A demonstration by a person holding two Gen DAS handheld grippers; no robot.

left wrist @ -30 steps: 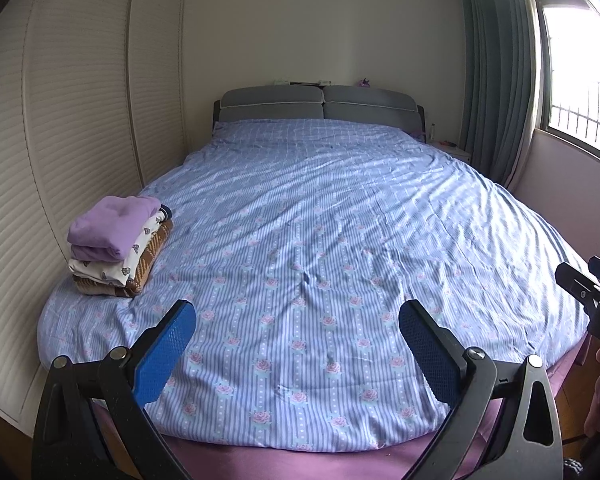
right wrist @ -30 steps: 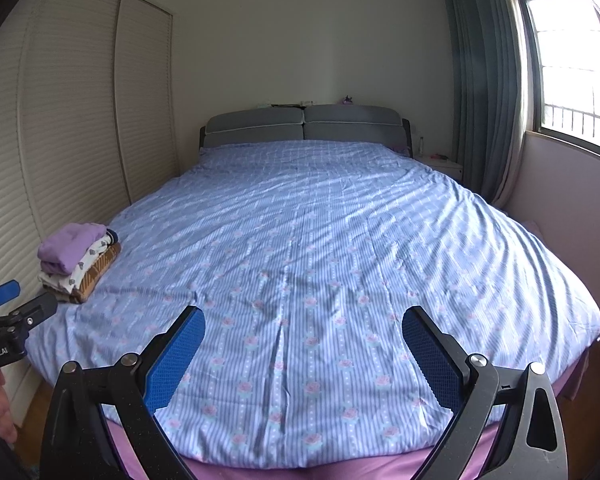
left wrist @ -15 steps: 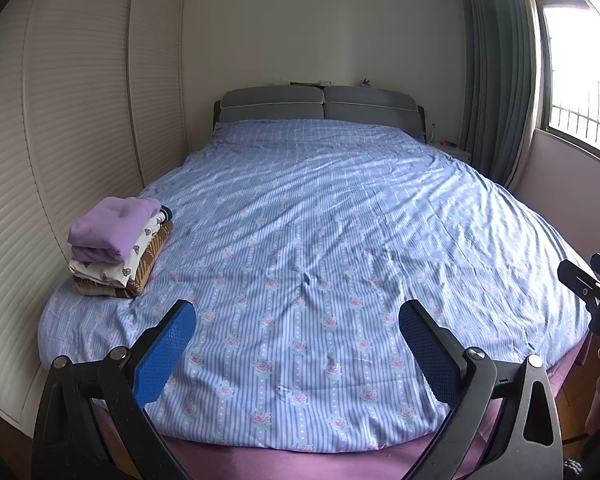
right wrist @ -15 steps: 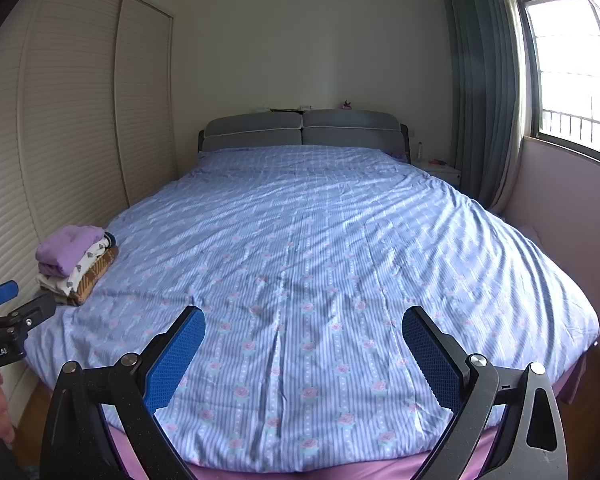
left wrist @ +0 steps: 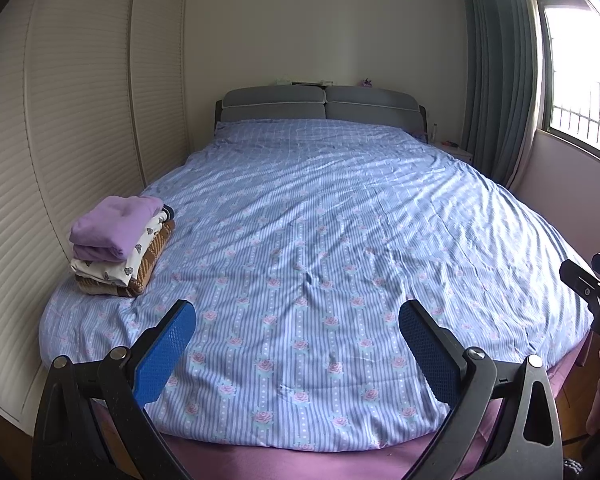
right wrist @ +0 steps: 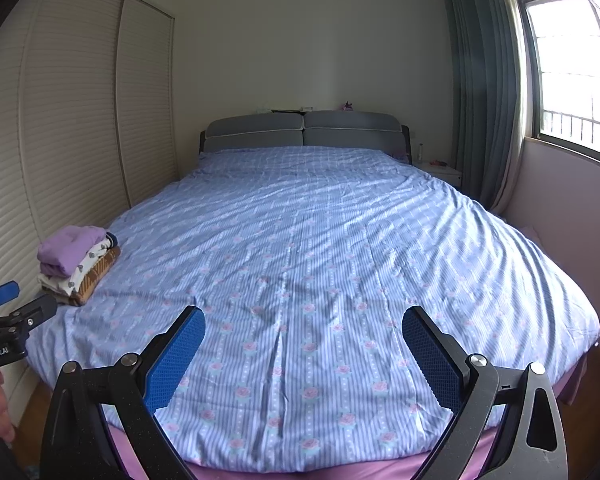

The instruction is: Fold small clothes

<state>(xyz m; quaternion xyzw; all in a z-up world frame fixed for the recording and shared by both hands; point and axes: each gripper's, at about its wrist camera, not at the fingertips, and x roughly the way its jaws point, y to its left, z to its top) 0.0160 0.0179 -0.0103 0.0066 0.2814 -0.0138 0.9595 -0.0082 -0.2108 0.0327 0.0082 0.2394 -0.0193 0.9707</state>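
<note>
A stack of folded small clothes [left wrist: 120,246], lilac on top, then white patterned, then brown, sits on the bed's near left corner; it also shows in the right wrist view [right wrist: 76,264]. My left gripper [left wrist: 298,320] is open and empty, held above the foot of the bed, right of the stack. My right gripper [right wrist: 303,326] is open and empty, also above the foot of the bed. Each gripper shows at the edge of the other's view. No loose garment is in sight.
The bed [left wrist: 340,208] has a blue striped flowered cover and a grey headboard [left wrist: 320,104]. Slatted wardrobe doors [left wrist: 60,120] run along the left. A curtain [right wrist: 484,100], window and small nightstand [right wrist: 440,170] are on the right.
The right gripper has drawn back and lifted a little, so the bed looks lower and farther. The left gripper has hardly moved. Both stay open.
</note>
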